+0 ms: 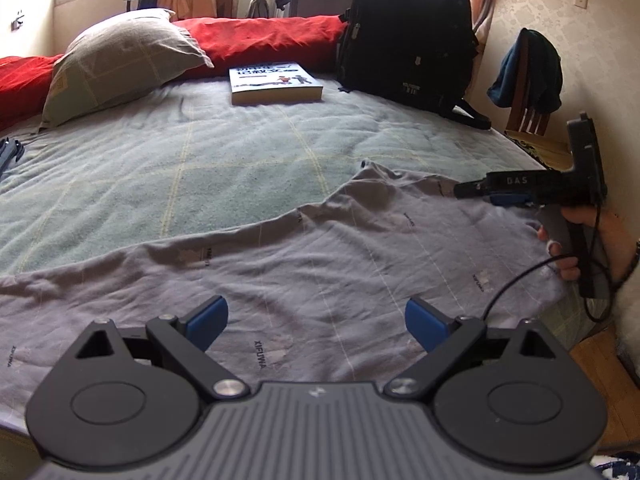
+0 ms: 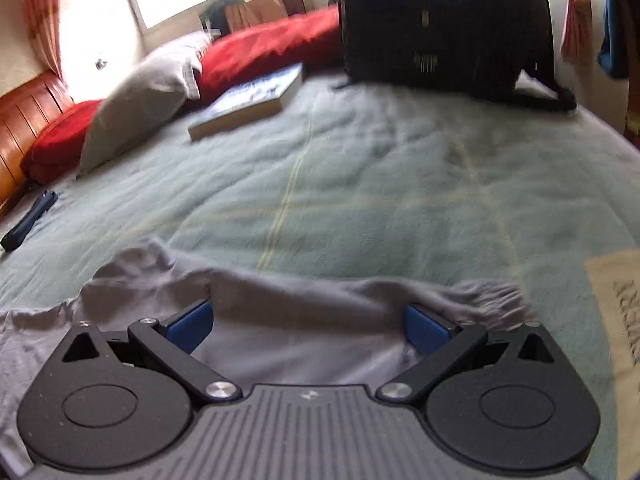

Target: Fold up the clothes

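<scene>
**Grey garment, spread for first fold**

Grey garment [image 1: 304, 264] is lying flat along the bed's [image 1: 224, 152] near edge. Left gripper [image 1: 316, 320] is hovering over it, fingers spread, grasping nothing. Right gripper [image 2: 308, 322] is likewise released above the far hem. Judgement: each should be pinching a hem corner, lifting evenly.

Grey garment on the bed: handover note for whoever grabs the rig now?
Left claw: open, hovering over the grey garment, holding nothing.
Right claw: open, at the garment's far edge, which is bunched and blurred there; no grip.
Garment lies spread but wrinkled on the green blanket, near side of the bed. Book, backpack and pillow sit well beyond it.
Done: garment laid out. Left: every fold; none visible yet.
</scene>
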Motion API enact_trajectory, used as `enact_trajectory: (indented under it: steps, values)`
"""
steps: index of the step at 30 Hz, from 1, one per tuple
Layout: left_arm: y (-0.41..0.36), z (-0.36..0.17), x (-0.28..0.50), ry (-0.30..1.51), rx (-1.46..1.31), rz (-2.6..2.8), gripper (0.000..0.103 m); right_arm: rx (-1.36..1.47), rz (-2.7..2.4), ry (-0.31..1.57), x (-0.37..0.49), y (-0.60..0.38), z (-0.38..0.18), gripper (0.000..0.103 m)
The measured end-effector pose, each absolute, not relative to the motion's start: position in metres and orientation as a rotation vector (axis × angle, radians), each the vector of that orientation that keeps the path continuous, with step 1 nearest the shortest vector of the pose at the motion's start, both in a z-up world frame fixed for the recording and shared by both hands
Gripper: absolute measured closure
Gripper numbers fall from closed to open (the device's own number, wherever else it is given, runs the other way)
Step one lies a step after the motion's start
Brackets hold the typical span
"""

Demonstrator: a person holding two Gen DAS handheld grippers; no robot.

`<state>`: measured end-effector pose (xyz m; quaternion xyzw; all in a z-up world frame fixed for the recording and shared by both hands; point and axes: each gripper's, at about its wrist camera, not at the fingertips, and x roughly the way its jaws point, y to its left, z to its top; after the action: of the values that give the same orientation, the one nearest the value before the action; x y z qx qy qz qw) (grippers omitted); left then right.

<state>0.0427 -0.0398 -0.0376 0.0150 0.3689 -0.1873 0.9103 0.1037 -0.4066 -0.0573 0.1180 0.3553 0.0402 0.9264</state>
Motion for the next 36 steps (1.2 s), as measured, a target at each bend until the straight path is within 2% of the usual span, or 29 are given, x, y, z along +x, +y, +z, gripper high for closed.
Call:
enact_trajectory:
  steps: [10,15,20,26,31,36]
  values:
    - [-0.019,-0.031,0.054,0.724,0.004,-0.352,0.008,0.007,0.07,0.748,0.124,-0.329,-0.017,0.0]
    - [-0.013,-0.033,0.055,0.709,0.01,-0.363,0.008,-0.091,0.061,0.814,0.161,-0.289,-0.034,0.0]
    - [-0.002,-0.038,0.059,0.711,0.006,-0.346,0.007,-0.079,0.057,0.839,0.177,-0.284,-0.054,0.0]
    - [0.005,-0.041,0.06,0.711,-0.008,-0.341,0.007,-0.118,0.069,0.829,0.16,-0.273,-0.029,0.0]
    - [0.004,-0.041,0.059,0.717,-0.01,-0.341,0.007,-0.145,0.101,0.859,0.167,-0.256,-0.049,0.0]
    - [0.003,-0.038,0.055,0.721,-0.006,-0.333,0.007,-0.049,0.12,0.837,0.156,-0.273,-0.033,0.0]
